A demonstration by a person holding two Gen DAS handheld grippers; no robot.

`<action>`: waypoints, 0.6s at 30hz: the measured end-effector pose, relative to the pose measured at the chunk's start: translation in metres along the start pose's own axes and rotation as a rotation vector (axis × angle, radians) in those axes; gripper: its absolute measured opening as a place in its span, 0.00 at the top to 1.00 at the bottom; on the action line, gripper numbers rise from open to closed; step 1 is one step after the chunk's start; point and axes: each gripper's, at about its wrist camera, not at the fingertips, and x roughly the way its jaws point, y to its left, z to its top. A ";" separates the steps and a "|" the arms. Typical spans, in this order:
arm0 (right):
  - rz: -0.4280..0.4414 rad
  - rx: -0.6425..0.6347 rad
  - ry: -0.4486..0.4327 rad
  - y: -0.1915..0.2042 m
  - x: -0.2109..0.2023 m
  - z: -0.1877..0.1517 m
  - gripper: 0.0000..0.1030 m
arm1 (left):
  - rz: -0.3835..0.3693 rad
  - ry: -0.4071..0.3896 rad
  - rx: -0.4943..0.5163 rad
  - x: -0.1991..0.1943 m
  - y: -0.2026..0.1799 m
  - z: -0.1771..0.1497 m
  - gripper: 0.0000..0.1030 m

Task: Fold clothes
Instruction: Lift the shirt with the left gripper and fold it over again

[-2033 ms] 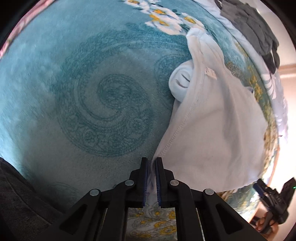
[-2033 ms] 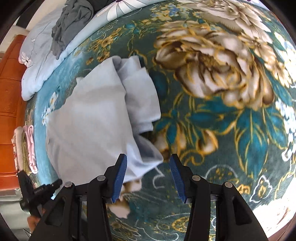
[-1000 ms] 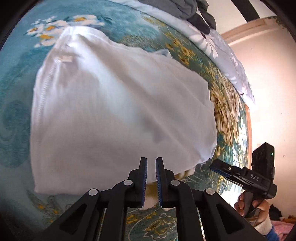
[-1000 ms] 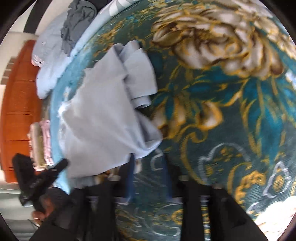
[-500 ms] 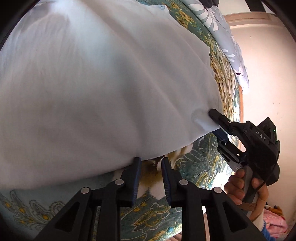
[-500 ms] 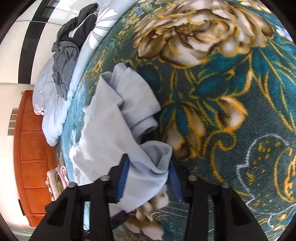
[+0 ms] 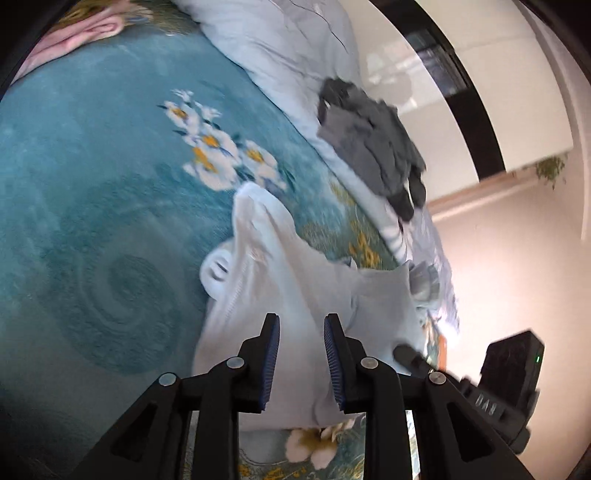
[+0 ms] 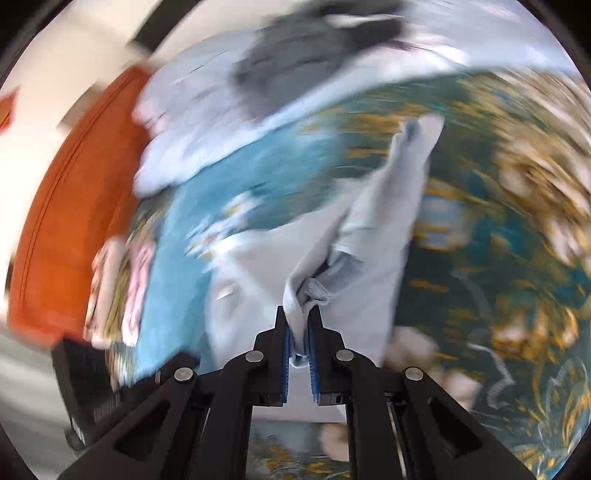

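Since 0.5 s ago, left gripper (image 7: 301,354) has widened and right gripper (image 8: 298,345) has closed on cloth. 1 white shirt (image 7: 295,280) lies crumpled on the teal blanket (image 7: 92,184), beyond the parted, empty left jaws; a bunched fold sits pinched between the right jaws. 1 grey garment (image 7: 373,151) lies far right on 1 pale quilt (image 7: 280,48); pink cloth (image 7: 77,29) far left.

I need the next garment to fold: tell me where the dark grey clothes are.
The dark grey clothes lie heaped on the pale blue quilt at the far edge of the bed, upper right in the left wrist view, beyond the white shirt.
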 end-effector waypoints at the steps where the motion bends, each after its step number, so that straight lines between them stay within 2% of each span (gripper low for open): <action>1: 0.029 -0.064 0.035 0.019 0.012 -0.004 0.91 | -0.013 -0.018 -0.055 -0.005 0.011 0.004 0.71; 3: 0.055 -0.131 0.137 0.041 0.042 -0.016 0.91 | -0.027 -0.022 -0.157 -0.002 0.032 0.009 0.68; 5: 0.039 -0.158 0.249 0.050 0.072 -0.030 0.88 | -0.019 0.000 -0.196 0.003 0.039 0.009 0.66; 8: 0.029 -0.173 0.289 0.050 0.078 -0.039 0.83 | 0.004 0.041 -0.212 0.015 0.042 0.008 0.62; 10: 0.029 -0.180 0.310 0.050 0.081 -0.044 0.68 | 0.022 0.084 -0.191 0.026 0.037 0.006 0.56; 14: -0.005 -0.128 0.250 0.026 0.054 -0.037 0.64 | 0.103 0.208 -0.162 0.050 0.033 -0.003 0.53; 18: -0.067 0.059 0.203 -0.025 0.030 -0.032 0.64 | 0.236 0.288 -0.070 0.067 0.023 -0.015 0.53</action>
